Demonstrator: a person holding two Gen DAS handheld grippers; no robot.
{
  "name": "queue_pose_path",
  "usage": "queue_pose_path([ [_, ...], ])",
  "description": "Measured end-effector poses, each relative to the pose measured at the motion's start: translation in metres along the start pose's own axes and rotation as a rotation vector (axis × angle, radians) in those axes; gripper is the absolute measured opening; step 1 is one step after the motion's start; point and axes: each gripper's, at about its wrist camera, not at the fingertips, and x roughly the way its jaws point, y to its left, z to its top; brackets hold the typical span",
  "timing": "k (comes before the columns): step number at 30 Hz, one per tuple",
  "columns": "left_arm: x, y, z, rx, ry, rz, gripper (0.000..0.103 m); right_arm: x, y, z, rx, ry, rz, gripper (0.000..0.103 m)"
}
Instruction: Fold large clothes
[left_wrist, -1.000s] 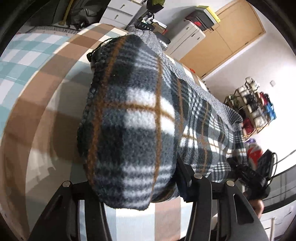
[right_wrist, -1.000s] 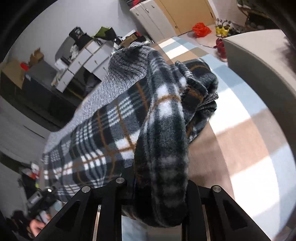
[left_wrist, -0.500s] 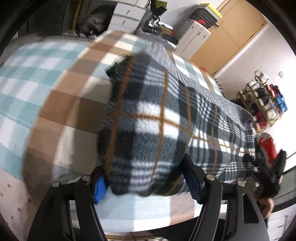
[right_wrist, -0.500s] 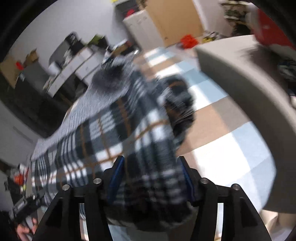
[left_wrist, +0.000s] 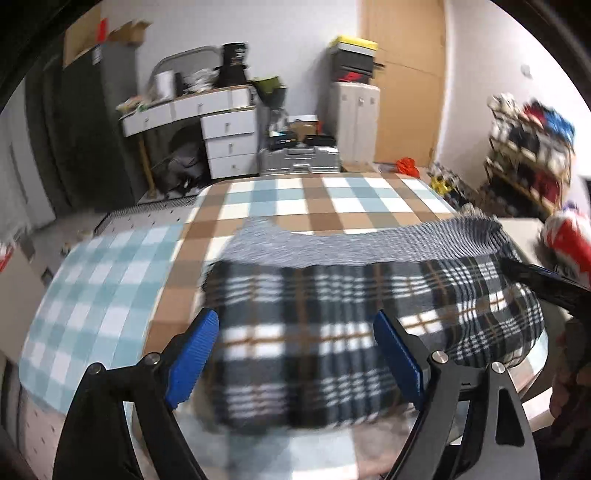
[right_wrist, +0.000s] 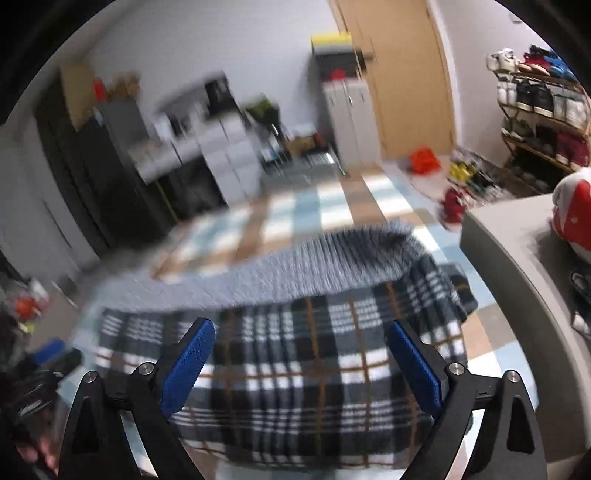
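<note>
A black, white and brown plaid fleece garment (left_wrist: 332, 325) with a grey knit inner side (left_wrist: 369, 245) lies folded on the checked table cover (left_wrist: 110, 266). My left gripper (left_wrist: 297, 360) is open and empty, its blue pads (left_wrist: 192, 354) wide apart just before the garment's near left part. My right gripper (right_wrist: 299, 369) is open and empty before the garment (right_wrist: 314, 350), whose grey knit edge (right_wrist: 295, 266) shows behind. The right gripper's black body shows at the right edge of the left wrist view (left_wrist: 546, 284).
The table cover (right_wrist: 295, 210) has blue, brown and white checks. A grey surface (right_wrist: 517, 266) with a red and white object (right_wrist: 572, 218) stands at the right. White drawers (left_wrist: 229, 136), a cabinet (left_wrist: 354, 122), a shoe rack (left_wrist: 528, 147) and a wooden door are beyond.
Both grippers have opened and let go of the plaid garment, which now lies flat on the table. Both have pulled back and up, so the room is in view.
</note>
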Motion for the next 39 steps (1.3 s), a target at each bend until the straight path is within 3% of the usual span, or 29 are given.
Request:
queue_pose_path([
  [6, 0.037, -0.021, -0.013, 0.081, 0.058, 0.007, 0.083, 0.037, 0.003, -0.014, -0.068, 0.096, -0.041, 0.096],
  [10, 0.069, -0.018, -0.022, 0.112, 0.167, 0.029, 0.084, 0.072, -0.002, -0.033, -0.105, 0.207, -0.043, 0.100],
  [14, 0.077, -0.010, -0.016, 0.128, 0.191, -0.001, 0.088, 0.080, 0.000, -0.040, -0.188, 0.203, -0.047, 0.103],
  [21, 0.101, 0.000, -0.011, 0.115, 0.240, -0.055, 0.099, 0.089, 0.000, -0.040, -0.208, 0.216, -0.028, 0.103],
  [24, 0.075, -0.005, -0.019, 0.064, 0.212, -0.078, 0.099, 0.081, 0.003, -0.038, -0.193, 0.191, -0.027, 0.103],
  [27, 0.049, -0.009, -0.023, 0.078, 0.143, -0.051, 0.099, 0.051, 0.001, -0.035, -0.145, 0.098, 0.006, 0.103],
  [31, 0.033, -0.012, -0.038, 0.120, 0.173, -0.020, 0.099, 0.023, 0.001, -0.035, -0.099, 0.041, 0.039, 0.103],
  [33, 0.029, -0.005, -0.043, 0.111, 0.191, -0.015, 0.099, 0.023, 0.004, -0.039, -0.106, 0.062, 0.034, 0.103],
  [37, 0.036, 0.010, -0.048, 0.097, 0.220, 0.006, 0.102, 0.055, 0.009, -0.052, -0.162, 0.203, -0.033, 0.103],
  [39, 0.052, 0.020, -0.047, 0.061, 0.258, -0.045, 0.102, 0.069, 0.011, -0.059, -0.204, 0.235, -0.055, 0.103],
])
